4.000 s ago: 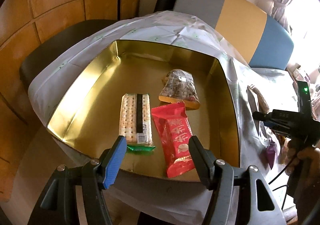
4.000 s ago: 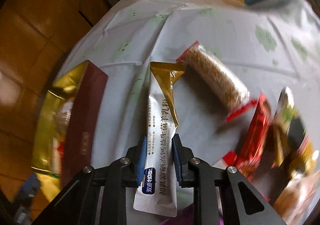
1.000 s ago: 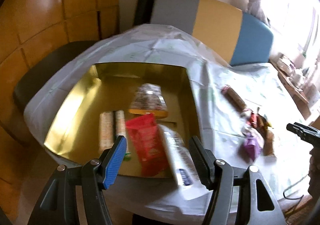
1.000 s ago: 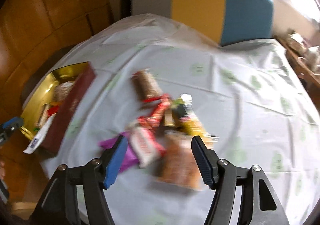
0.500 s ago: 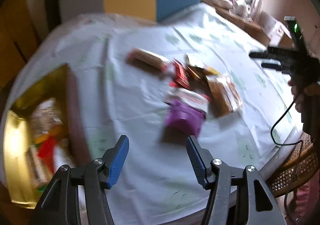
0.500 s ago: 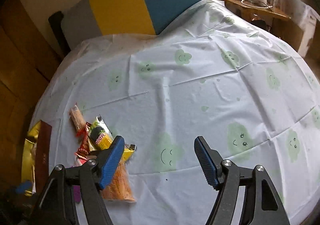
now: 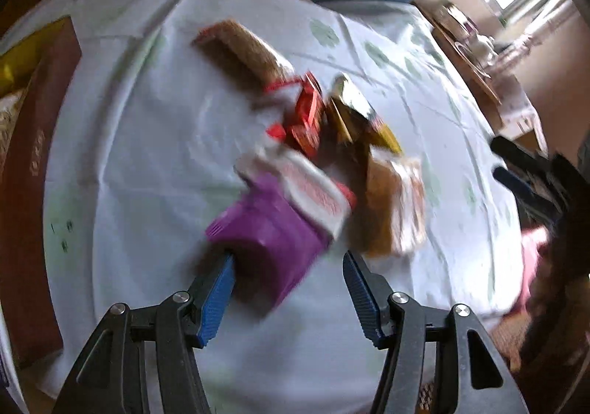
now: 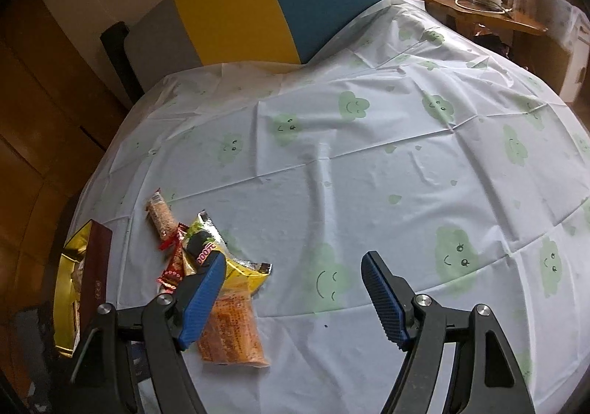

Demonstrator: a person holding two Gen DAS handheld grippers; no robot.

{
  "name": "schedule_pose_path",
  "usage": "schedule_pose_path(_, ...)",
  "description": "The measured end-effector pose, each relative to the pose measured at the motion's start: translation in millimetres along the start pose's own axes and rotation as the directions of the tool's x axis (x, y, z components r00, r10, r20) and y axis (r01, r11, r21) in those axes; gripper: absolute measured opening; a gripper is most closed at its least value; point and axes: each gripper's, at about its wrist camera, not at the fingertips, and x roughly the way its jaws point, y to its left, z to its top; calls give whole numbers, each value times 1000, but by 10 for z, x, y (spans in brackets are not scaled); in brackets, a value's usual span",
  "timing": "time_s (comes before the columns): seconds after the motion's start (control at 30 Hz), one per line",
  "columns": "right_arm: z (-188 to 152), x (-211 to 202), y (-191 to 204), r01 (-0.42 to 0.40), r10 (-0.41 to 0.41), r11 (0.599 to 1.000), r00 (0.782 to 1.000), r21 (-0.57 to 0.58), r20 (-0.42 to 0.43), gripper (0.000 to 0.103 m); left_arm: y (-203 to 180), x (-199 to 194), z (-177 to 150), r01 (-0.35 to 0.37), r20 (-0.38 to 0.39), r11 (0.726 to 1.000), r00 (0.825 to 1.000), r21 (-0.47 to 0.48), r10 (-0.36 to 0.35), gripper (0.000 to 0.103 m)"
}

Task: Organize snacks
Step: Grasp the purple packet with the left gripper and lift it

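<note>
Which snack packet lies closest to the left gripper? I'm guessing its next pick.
The purple packet: its near end reaches between the open left gripper fingers, while the other snacks lie farther back.

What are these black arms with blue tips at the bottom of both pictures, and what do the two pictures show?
They are two hand-held grippers; a person carries one in each hand, with a camera on each looking along its fingers. One picture comes from the left gripper, the other from the right gripper. Both look down on a table under a white tablecloth printed with green smiling clouds. A pile of snack packets lies there, among them a purple packet and an orange packet. At the table's edge stands a gold-lined box. Both grippers are open and hold nothing. The left one, its jaws just narrowed, points at the purple packet.
</note>
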Motion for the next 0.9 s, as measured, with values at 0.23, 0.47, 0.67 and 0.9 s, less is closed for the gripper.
schedule_pose_path(0.23, -1, -34, 55, -14, 14, 1000, 1000, -19, 8, 76, -103, 146, 172, -121, 34, 992, 992, 31, 120, 60)
schedule_pose_path(0.47, 1, -61, 89, -31, 31, 999, 999, -28, 9, 77, -170, 262, 206, -245, 71, 959, 969, 144, 237, 60)
schedule_pose_path(0.67, -6, -52, 107, -25, 25, 999, 1000, -36, 6, 77, -199, 249, 20, -290, 148, 933, 954, 214, 262, 47)
schedule_pose_path(0.9, -18, -23, 95, -2, 2, 999, 1000, -42, 1, 77, -35, 132, -227, -256, 190, 946, 957, 196, 220, 44)
